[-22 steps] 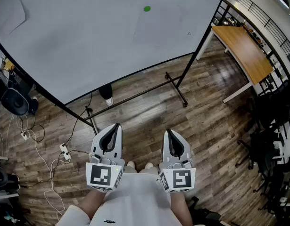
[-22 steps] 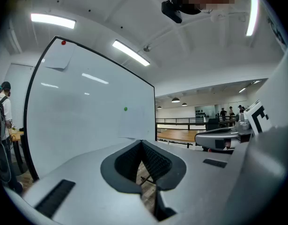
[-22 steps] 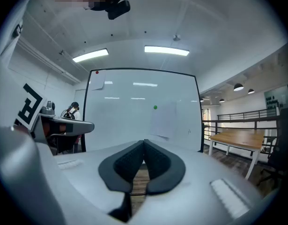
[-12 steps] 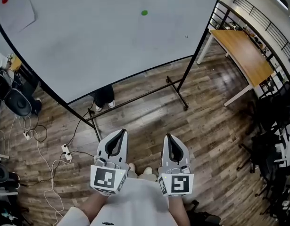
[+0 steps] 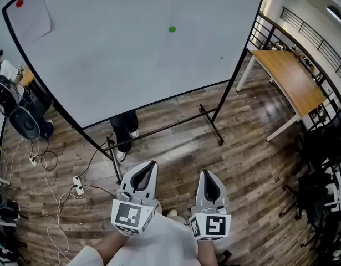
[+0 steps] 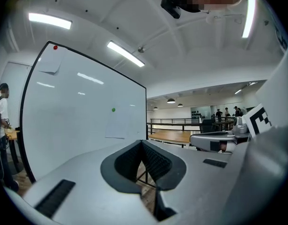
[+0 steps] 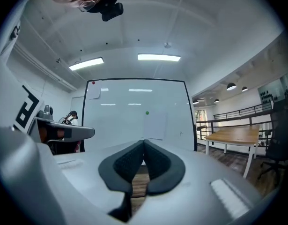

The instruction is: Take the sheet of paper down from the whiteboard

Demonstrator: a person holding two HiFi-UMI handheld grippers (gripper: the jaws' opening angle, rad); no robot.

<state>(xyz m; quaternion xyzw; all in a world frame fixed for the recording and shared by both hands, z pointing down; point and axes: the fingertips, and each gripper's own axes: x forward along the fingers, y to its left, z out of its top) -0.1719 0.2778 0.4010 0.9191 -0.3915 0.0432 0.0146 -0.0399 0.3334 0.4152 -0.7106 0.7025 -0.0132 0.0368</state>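
A white sheet of paper (image 5: 184, 51) hangs on the whiteboard (image 5: 103, 65) under a green magnet (image 5: 172, 29). A second sheet (image 5: 34, 18) hangs under a red magnet (image 5: 19, 3) at the board's top left corner. Both grippers are held level in front of me, well short of the board. My left gripper (image 5: 152, 163) is shut with nothing in it, and so is my right gripper (image 5: 205, 173). Past the shut jaws of the left gripper (image 6: 143, 144) the sheet (image 6: 117, 125) shows far off. Over the right gripper (image 7: 144, 144) the sheet (image 7: 154, 125) appears straight ahead.
The board stands on a black frame with feet (image 5: 214, 129) on the wooden floor. A person's legs (image 5: 125, 129) show behind it. Cables and a power strip (image 5: 76, 182) lie at the left. A wooden table (image 5: 289, 73) and black chairs (image 5: 325, 165) stand at the right.
The head view has tilted up, so more of the board's top left with the red magnet shows. Both grippers sit lower in the picture, still shut. The legs behind the board have stepped.
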